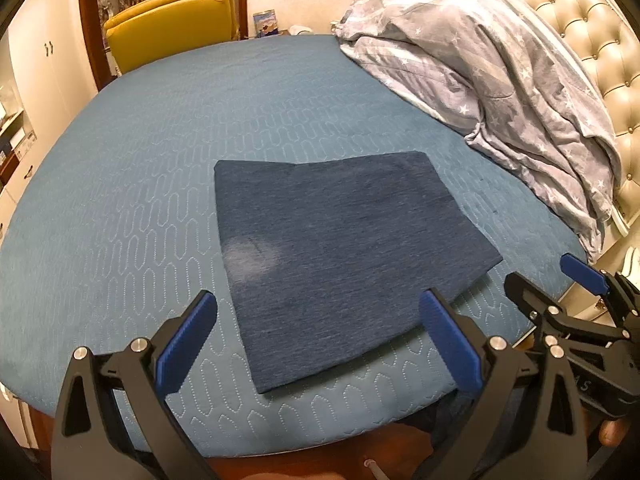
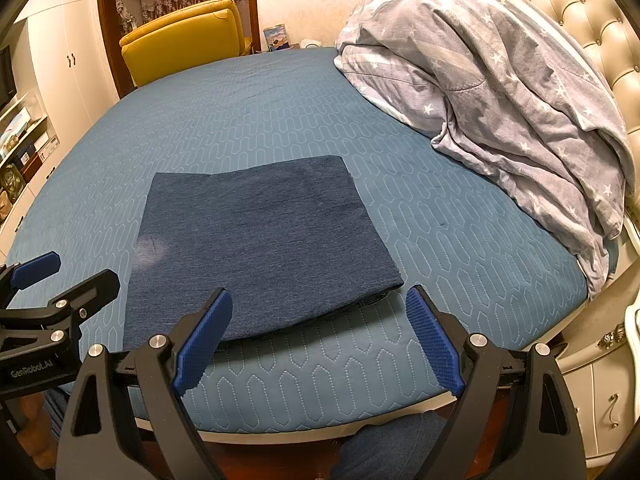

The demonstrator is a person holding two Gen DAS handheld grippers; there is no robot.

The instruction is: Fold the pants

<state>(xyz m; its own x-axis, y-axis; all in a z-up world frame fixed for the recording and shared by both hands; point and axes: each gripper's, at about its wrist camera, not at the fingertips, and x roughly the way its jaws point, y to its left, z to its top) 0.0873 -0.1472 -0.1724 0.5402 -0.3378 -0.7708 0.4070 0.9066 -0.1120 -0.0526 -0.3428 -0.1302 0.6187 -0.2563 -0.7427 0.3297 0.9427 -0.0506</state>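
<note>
left wrist view: the left gripper [image 1: 318, 320] has its jaws spread wide with nothing between them, hanging over the near edge of the folded pants [image 1: 340, 256]. right wrist view: the right gripper [image 2: 320, 320] is just as wide open and empty, its blue pads [image 2: 434, 344] above bare cover just short of the pants' near right corner. the pants lie flat as a dark blue rectangle on the bed [image 1: 120, 200], toward its near side, touching neither gripper as far as can be told.

around them, a rumpled grey quilt with white stars [image 1: 500, 92] is heaped along the right, against a tufted cream headboard [image 1: 592, 28], well apart from the pants. a yellow chair [image 1: 172, 28] stands past the far edge of the bed, with a tin [image 1: 266, 24] near it. white cupboards [image 2: 60, 48] line the left wall. nothing lies between the grippers and the pants.

a dark layer shows under the pants' near right corner in the right wrist view [image 2: 372, 300], too shadowed to make out. a pale patch sits on the pants' near left part. a fingertip [image 1: 612, 432] shows below the other gripper, mostly cut off. blue cloth [image 2: 384, 448] at the bottom edge is unclear.

open cover surrounds the pants to the left, far side and right; the bed's near edge lies just beneath the grippers.
</note>
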